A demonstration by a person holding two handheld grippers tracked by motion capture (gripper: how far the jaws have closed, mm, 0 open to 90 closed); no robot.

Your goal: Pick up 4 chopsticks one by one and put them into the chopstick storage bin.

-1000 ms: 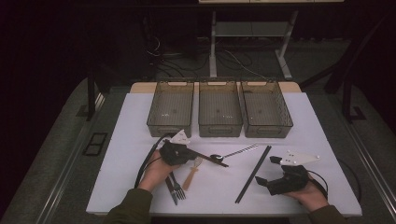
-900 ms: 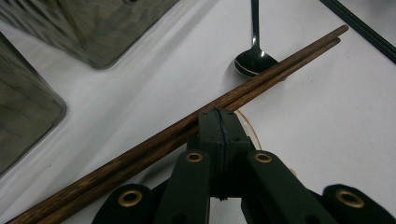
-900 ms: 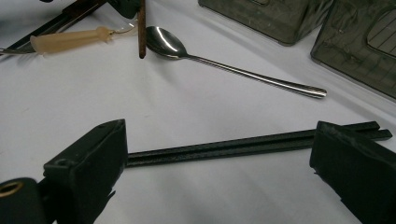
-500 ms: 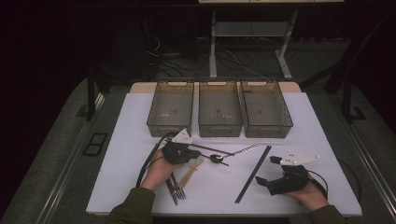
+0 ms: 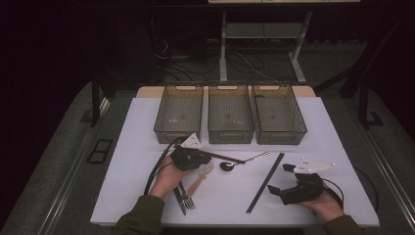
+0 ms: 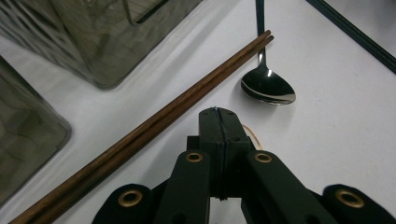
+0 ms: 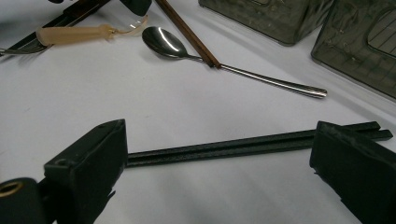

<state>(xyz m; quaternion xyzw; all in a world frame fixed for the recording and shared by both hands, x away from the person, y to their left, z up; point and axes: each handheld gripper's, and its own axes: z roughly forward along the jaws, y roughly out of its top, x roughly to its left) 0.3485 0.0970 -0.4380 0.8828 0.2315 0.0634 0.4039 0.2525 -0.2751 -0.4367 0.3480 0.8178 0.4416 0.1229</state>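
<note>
Brown chopsticks: the wooden pair (image 6: 154, 122) lies flat on the white table (image 5: 342, 147), just in front of the middle bin (image 5: 230, 115), its far end crossing the spoon's handle.
Left gripper: my left gripper (image 6: 219, 122) rests by the near end of that pair; its jaws are pressed together with nothing between them, and the sticks pass just beside the tips.
Right gripper: my right gripper (image 7: 219, 154) hovers with jaws spread wide, the black chopsticks (image 7: 243, 145) lying between and beyond them, not touched.
Spoon: the metal spoon (image 7: 170, 42) lies in front of the middle bin, bowl toward me, to the right of the brown pair's middle.
Other cutlery: a fork (image 5: 186, 196) and a pale-handled utensil (image 5: 199, 180) lie near my left hand, farther from the middle bin.
Bins: all three look empty.
Progress: I judge the sorting barely begun; every piece is on the table, nothing lifted.
</note>
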